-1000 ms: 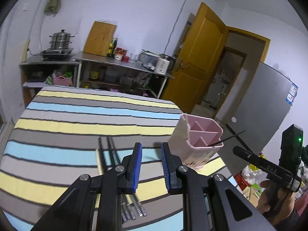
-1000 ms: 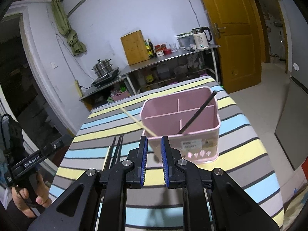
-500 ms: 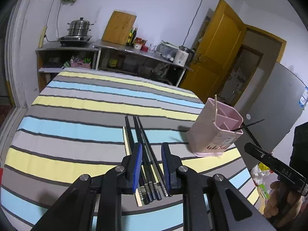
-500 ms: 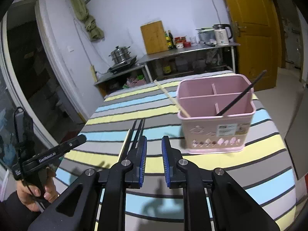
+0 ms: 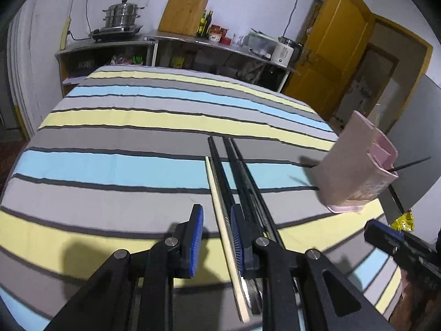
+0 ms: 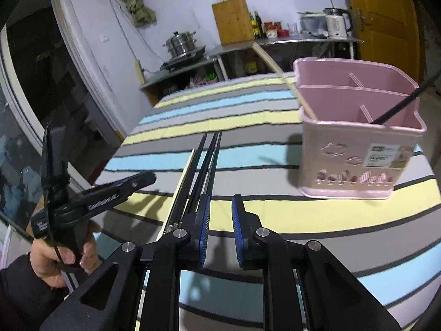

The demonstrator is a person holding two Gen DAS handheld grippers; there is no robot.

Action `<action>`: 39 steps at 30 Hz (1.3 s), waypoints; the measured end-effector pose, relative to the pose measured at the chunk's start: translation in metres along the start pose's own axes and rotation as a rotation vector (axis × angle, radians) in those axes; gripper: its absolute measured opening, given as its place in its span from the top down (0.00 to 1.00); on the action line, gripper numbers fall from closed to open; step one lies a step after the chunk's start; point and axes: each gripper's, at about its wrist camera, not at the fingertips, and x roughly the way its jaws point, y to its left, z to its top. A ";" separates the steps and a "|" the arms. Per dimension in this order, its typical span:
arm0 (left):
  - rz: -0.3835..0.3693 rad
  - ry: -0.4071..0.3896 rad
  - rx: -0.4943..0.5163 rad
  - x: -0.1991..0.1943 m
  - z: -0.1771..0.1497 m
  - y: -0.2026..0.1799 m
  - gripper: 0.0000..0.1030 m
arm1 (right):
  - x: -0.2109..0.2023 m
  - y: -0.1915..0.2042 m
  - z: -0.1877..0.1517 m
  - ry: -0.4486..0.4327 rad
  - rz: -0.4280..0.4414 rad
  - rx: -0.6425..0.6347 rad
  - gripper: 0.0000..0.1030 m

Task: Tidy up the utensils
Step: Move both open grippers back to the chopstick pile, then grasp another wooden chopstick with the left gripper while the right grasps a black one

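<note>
Chopsticks (image 5: 237,182) lie bunched on the striped surface (image 5: 110,165), left of the pink holder (image 6: 358,143), which already has two. Your left hand-held gripper (image 5: 216,237) has dropped onto them since a second ago, jaws apart astride the pale one, not yet clamped. Right hand-held gripper (image 6: 220,231) is empty, jaws apart. Next pick is imminent.

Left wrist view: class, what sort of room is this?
Probably a home kitchen: a stacked steamer pot on a burner, a wooden cutting board against the wall, and an electric kettle on a metal shelf.
</note>
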 end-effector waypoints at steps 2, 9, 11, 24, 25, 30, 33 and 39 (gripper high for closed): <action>0.008 0.009 -0.006 0.011 0.005 0.004 0.79 | 0.014 0.003 0.000 0.020 0.003 -0.005 0.84; 0.014 0.022 -0.019 0.034 0.018 0.014 0.72 | 0.062 0.010 0.005 0.090 0.002 -0.026 0.84; 0.014 0.024 -0.023 0.037 0.021 0.017 0.72 | 0.074 0.012 0.007 0.105 0.002 -0.032 0.84; 0.032 0.054 0.003 0.064 0.033 0.014 0.72 | 0.107 0.010 0.012 0.145 -0.018 -0.045 0.84; 0.036 0.056 0.007 0.065 0.033 0.014 0.72 | 0.106 0.010 0.012 0.146 -0.018 -0.046 0.84; 0.072 0.056 0.038 0.070 0.034 0.009 0.72 | 0.105 0.011 0.011 0.146 -0.019 -0.047 0.84; 0.091 0.054 0.059 0.072 0.034 0.006 0.70 | 0.106 0.012 0.011 0.146 -0.019 -0.045 0.84; 0.123 0.052 0.096 0.077 0.036 0.001 0.62 | 0.107 0.013 0.012 0.144 -0.025 -0.049 0.84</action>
